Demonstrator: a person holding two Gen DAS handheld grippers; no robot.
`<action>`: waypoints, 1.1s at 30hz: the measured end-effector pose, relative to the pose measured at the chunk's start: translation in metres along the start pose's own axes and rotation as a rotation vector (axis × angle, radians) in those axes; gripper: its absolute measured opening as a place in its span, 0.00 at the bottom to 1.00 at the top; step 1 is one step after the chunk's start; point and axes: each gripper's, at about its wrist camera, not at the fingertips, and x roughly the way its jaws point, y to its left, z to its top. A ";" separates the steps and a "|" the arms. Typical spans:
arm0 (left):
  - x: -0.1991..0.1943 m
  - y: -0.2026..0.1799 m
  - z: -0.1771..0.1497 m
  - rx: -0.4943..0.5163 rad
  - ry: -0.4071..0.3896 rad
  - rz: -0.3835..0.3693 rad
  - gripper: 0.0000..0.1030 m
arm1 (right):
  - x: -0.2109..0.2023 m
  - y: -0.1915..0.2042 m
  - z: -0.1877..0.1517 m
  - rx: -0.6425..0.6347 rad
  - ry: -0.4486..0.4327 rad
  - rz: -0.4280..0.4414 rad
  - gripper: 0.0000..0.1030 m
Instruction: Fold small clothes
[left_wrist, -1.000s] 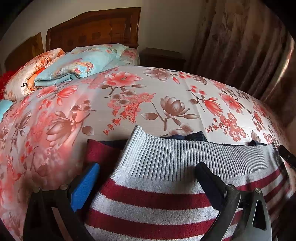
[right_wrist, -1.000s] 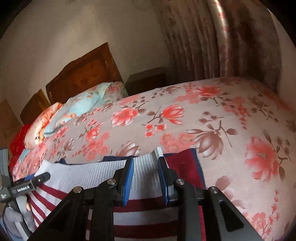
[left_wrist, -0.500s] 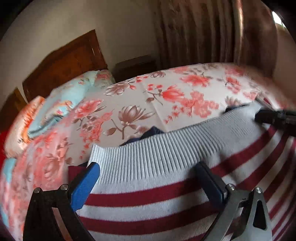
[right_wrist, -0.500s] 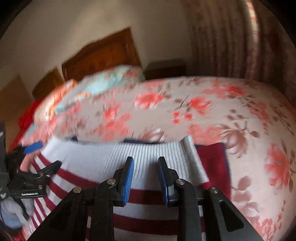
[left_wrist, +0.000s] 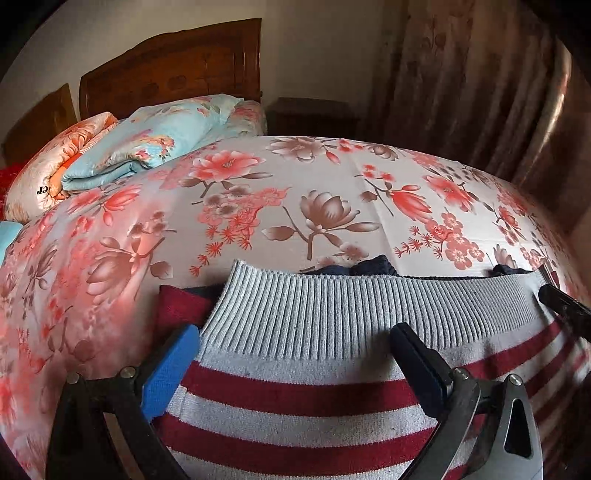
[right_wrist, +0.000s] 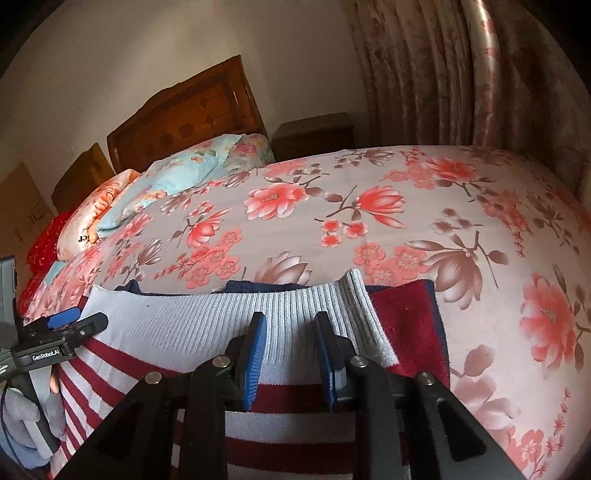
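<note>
- My left gripper (left_wrist: 291, 363) is spread wide, one blue pad on each side of the grey and dark red striped knit sweater (left_wrist: 314, 391). The pads (left_wrist: 170, 369) sit at the cloth, but they do not squeeze it.
- My right gripper (right_wrist: 290, 354) is open only a little. The sweater's ribbed grey hem (right_wrist: 291, 306) lies in the gap between its two blue pads (right_wrist: 255, 354). I cannot tell if they touch it.
- The sweater lies flat on the bed's smooth flowered sheet (left_wrist: 295, 192), at the near edge. Its hem is bumpy with thin ribs, and the body is soft and fuzzy.
- A dark red and navy cloth (right_wrist: 406, 325) sticks out from under it.
- I count two folded quilts (left_wrist: 140, 147) by the brown wooden headboard (left_wrist: 170, 66), one light blue and one orange.
</note>
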 end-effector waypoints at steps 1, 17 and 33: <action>0.001 -0.001 0.001 0.000 0.000 0.000 1.00 | 0.000 0.000 0.000 0.000 0.001 0.002 0.26; 0.002 -0.002 0.002 -0.004 0.002 0.020 1.00 | -0.027 0.055 -0.040 -0.218 0.039 -0.061 0.27; 0.002 0.000 0.002 -0.010 0.008 0.018 1.00 | -0.053 0.042 -0.069 -0.225 -0.001 -0.013 0.29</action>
